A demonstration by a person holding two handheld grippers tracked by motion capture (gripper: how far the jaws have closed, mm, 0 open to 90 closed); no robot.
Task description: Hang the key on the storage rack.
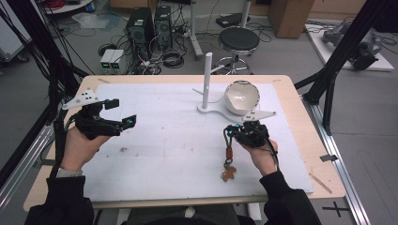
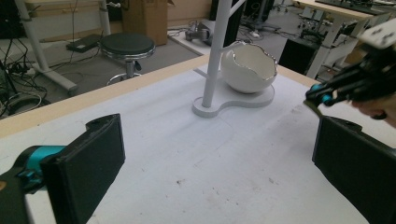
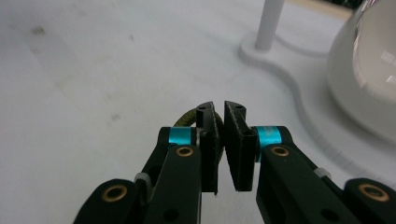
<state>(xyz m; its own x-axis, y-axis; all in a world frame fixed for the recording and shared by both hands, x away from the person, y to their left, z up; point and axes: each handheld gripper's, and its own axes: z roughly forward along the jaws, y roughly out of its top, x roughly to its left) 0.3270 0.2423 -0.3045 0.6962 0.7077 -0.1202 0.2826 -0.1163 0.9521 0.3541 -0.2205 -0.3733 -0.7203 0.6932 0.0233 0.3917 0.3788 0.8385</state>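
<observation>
Right gripper (image 1: 230, 132) jaws pinched on the keychain's cord (image 3: 186, 119) — keychain (image 1: 229, 161) dangles just in front of the stand (image 1: 206, 82), charm grazing the table (image 1: 155, 136). Thin grip — a swing could slip it. Left gripper (image 1: 123, 112) jaws wide apart, empty.

Grey floor (image 1: 291, 56) beyond the table's far edge. Black stool (image 1: 238, 40) far centre. Two computer towers (image 1: 149, 26) far left, cables (image 1: 166, 58) strewn beside them. Cardboard box (image 1: 291, 16) far right. Even, diffuse light.
</observation>
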